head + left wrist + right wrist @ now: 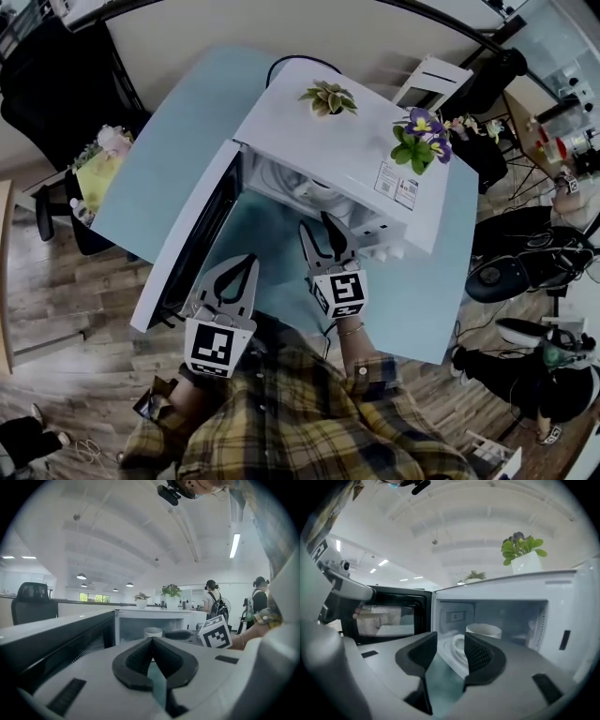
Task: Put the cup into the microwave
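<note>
A white microwave [309,131] stands on the light blue table [178,150] with its door [187,253] swung open to the left. The white cup [483,631] sits upright on the turntable inside the cavity; it also shows as the cup [153,632] in the left gripper view. My right gripper [317,230] is open just in front of the cavity, apart from the cup, and the right gripper [451,641] has nothing between its jaws. My left gripper [246,264] hangs beside the door with its jaws meeting at the tips; this left gripper [151,640] is shut and empty.
Two potted plants [328,98] [420,136] stand on the microwave's top. A bunch of flowers [108,141] lies at the table's left edge beside a black chair [56,84]. More chairs and cables crowd the floor on the right. People stand in the room's background [213,599].
</note>
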